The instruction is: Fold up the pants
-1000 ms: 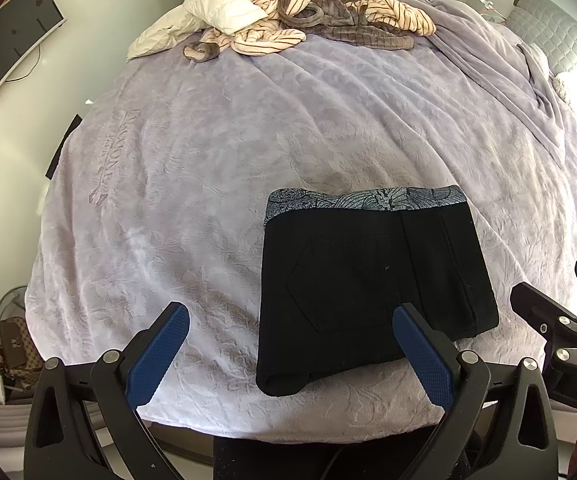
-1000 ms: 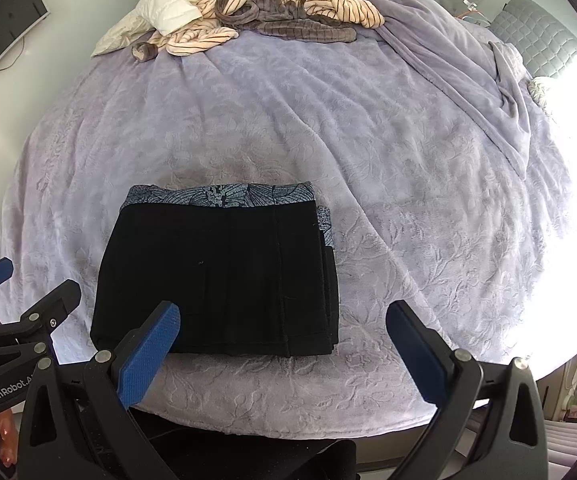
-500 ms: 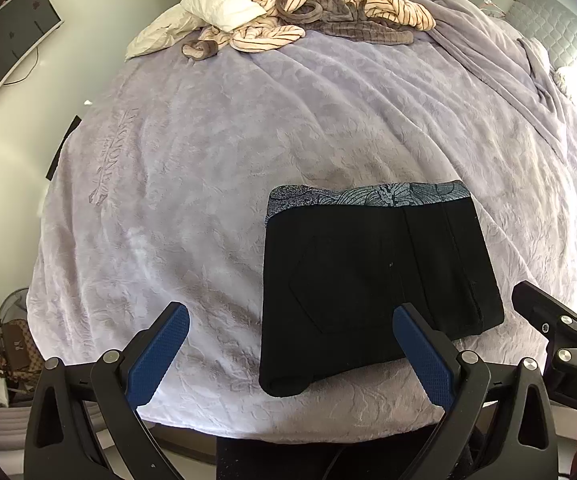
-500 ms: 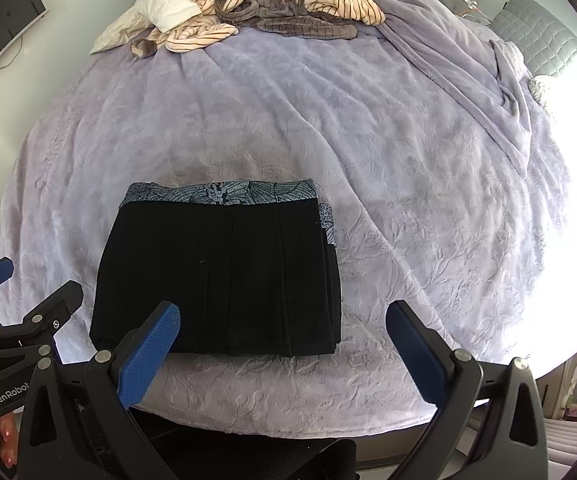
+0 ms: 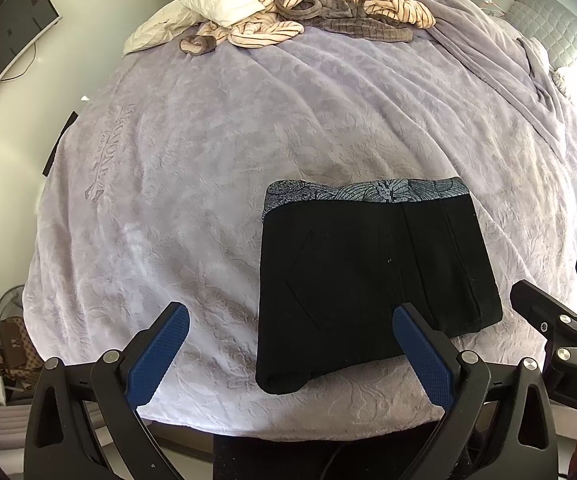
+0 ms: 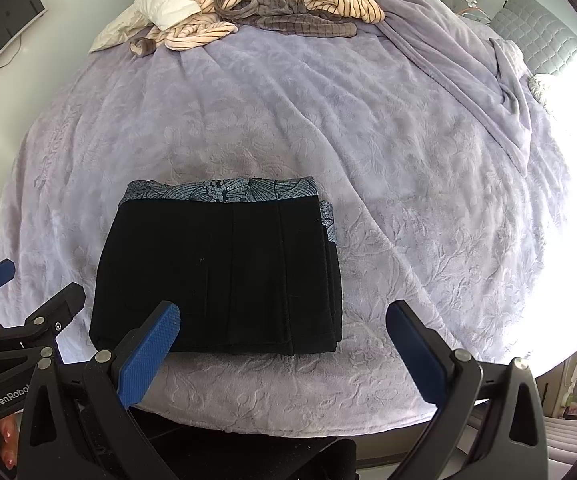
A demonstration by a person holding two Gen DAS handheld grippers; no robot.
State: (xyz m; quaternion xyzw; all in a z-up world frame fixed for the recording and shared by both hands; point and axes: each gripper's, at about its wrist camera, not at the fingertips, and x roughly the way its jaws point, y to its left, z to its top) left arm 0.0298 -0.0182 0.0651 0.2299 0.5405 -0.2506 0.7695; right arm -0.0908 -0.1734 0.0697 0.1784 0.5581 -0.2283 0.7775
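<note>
Black pants [image 5: 372, 280] folded into a compact rectangle near the bed's [image 5: 208, 160] front edge, apparently finished; left tongs [image 5: 288, 354] and right tongs [image 6: 282, 354] both wide apart, empty, just short of it.

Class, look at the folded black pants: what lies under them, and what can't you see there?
The folded black pants rest on the lilac bedspread, which shows all around them. The patch of bedspread directly beneath is covered, so anything there is hidden.
</note>
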